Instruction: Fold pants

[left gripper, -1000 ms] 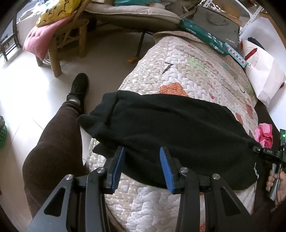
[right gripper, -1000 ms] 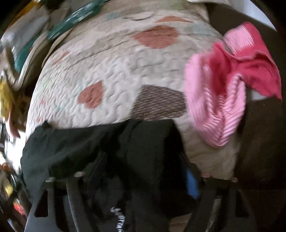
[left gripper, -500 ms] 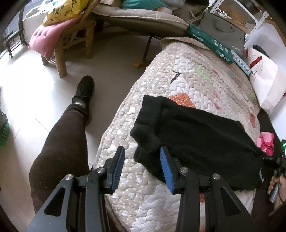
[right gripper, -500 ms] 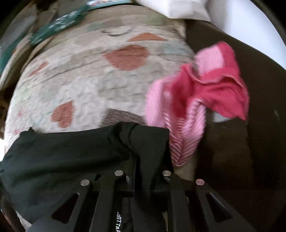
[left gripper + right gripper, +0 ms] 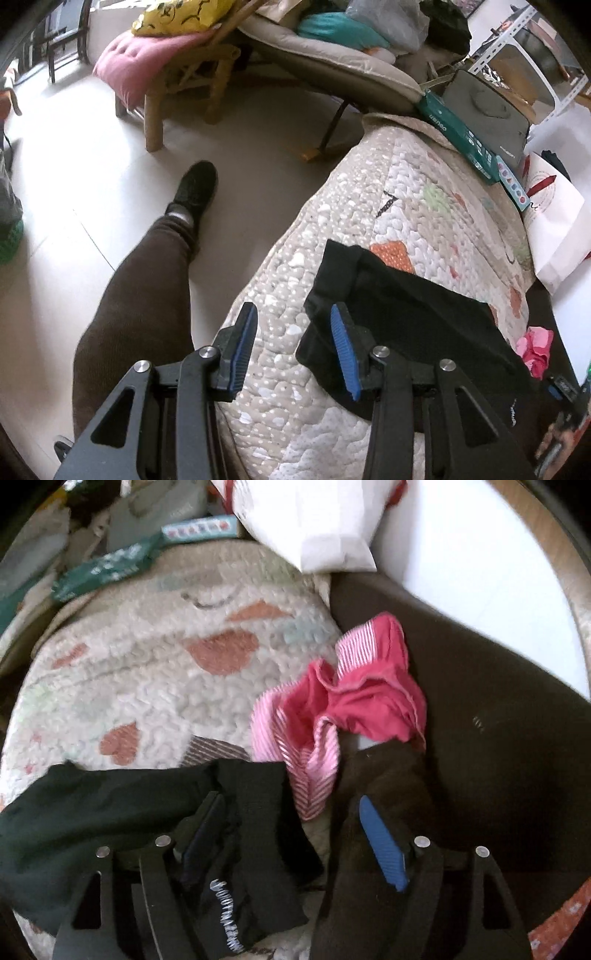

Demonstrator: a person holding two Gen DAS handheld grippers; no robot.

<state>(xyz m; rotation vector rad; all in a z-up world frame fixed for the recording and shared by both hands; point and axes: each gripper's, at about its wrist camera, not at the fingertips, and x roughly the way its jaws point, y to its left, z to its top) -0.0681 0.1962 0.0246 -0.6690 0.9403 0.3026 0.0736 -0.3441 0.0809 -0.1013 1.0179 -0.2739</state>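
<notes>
Black pants (image 5: 413, 332) lie folded across a heart-patterned quilt (image 5: 369, 221). My left gripper (image 5: 293, 332) hovers open over the quilt at the pants' left end. Its right blue pad (image 5: 343, 350) overlaps the cloth's edge, and only quilt shows between the pads. In the right wrist view, the pants' other end (image 5: 122, 812), with white lettering, lies bunched under my right gripper (image 5: 288, 823). Its jaws are opening wide. Black cloth sits loosely between them, and the blue right pad (image 5: 380, 845) stands clear of it.
A pink striped garment (image 5: 340, 709) lies crumpled just beyond the right gripper, also visible as a pink garment (image 5: 535, 347) at the quilt's right end. A white bag (image 5: 306, 528) and green boxes (image 5: 461, 140) sit at the far end. The person's leg (image 5: 147, 295) is on the left.
The right gripper has let go of the pants' end, spread its jaws and lifted. The pants have drawn into a narrower bundle to the right. The left gripper has backed off slightly.
</notes>
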